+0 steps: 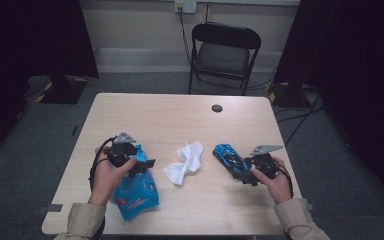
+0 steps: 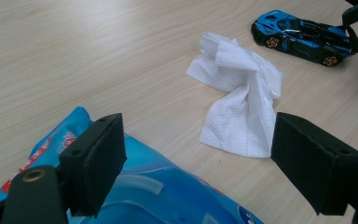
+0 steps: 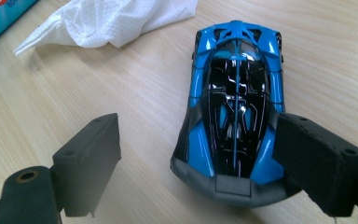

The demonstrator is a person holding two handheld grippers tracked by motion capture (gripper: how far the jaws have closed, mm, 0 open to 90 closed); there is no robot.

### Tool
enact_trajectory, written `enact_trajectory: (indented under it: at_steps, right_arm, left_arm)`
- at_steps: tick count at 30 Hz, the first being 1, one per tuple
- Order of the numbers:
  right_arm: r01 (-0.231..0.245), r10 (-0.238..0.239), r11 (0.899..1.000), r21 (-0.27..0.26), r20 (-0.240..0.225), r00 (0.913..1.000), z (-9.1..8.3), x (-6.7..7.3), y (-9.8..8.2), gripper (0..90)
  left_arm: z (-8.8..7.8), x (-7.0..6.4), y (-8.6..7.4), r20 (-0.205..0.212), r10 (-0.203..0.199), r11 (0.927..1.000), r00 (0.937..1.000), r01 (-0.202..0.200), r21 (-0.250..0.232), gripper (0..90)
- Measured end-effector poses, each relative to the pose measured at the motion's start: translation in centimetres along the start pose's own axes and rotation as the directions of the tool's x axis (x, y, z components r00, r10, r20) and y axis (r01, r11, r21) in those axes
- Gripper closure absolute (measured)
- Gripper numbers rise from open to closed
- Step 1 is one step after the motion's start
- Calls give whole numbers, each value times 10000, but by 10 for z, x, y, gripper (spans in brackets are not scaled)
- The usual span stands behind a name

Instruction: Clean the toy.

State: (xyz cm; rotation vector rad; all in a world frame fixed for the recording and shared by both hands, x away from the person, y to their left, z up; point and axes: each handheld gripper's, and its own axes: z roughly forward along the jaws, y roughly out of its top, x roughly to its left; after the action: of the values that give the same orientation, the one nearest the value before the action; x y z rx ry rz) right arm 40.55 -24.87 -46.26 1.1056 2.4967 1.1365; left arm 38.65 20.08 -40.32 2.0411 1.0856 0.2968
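Your left gripper [image 1: 149,163] stands open with nothing between its jaws, hovering over the upper end of the blue wipes packet [image 1: 136,192], which lies flat near your edge of the table [image 1: 145,112]. In the left gripper view, the two black pads are wide apart, the left one above the packet's [image 2: 168,186] glossy blue wrapper and the right one above bare wood, just beside the lower corner of the white tissue [image 2: 240,93].

Your right gripper [image 1: 243,172] is also open. In the right gripper view, the blue toy car [image 3: 233,107] sits between the jaws with its rear end toward the camera; the right pad is at the car's rear flank, though I cannot tell whether it touches, and the left pad is well clear of the car over bare table.

From the high view, the tissue [image 1: 185,162] lies crumpled between the packet and the car [image 1: 230,157], apart from both. The car rests on its wheels, angled toward the tissue. Beyond the table a black folding chair [image 1: 224,52] faces you.
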Motion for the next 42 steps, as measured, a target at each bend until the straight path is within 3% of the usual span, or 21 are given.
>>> enact_trajectory:
  at_steps: [25, 42]
  right_arm:
    - [-190, 190, 9998, -107, 10, 9998, -4, -4, -8, 144]
    - [-251, 253, 9990, -359, 33, 9997, -18, -3, -13, 144]
  left_arm:
    - [-30, 24, -23, -387, -233, 9997, 9990, 229, -125, 173]
    - [-40, 33, -41, -476, -479, 9985, 9977, 466, -279, 173]
